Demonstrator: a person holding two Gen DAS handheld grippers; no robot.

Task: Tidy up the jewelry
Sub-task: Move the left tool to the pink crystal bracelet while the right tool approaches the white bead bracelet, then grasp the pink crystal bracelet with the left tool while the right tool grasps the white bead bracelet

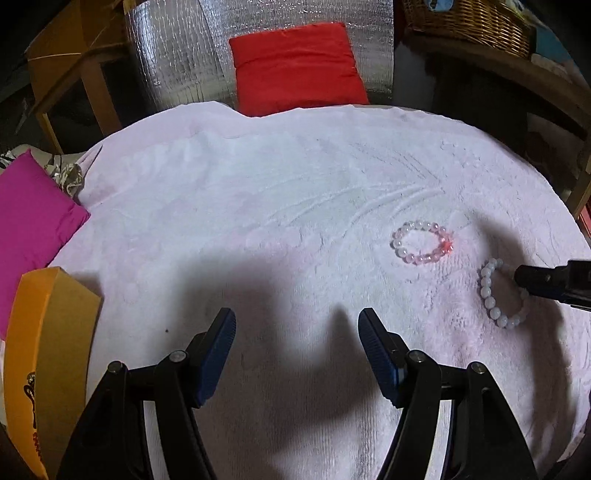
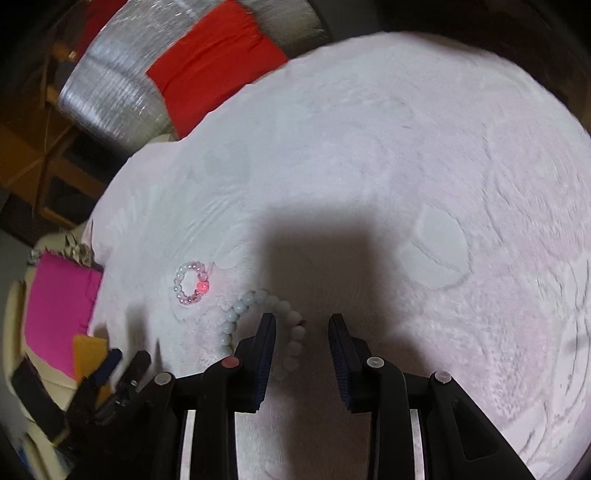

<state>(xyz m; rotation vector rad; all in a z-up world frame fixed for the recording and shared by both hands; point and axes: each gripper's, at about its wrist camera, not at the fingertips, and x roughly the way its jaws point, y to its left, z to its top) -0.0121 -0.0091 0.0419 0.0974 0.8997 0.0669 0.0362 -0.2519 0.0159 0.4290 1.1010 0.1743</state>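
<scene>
Pale pink fluffy towel [image 1: 258, 192] covers the table. Far side: red cushion [image 1: 295, 66] on silver foil mat [image 1: 177, 48]; wicker basket [image 1: 469, 22] far right. Magenta cushion [image 1: 29, 221] & orange box [image 1: 48, 354] at left. Pink bracelet [image 1: 421, 242] lies right of centre, white bracelet [image 1: 495, 295] just nearer. L gripper [image 1: 297, 332] spread wide, empty. R gripper [image 2: 302, 332] released, over white bracelet's rim, one finger inside the loop.

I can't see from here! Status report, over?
Left claw open, empty. Right claw open over pale white bead bracelet. Pink bead bracelet beside it, apart. Nothing blocking.
</scene>
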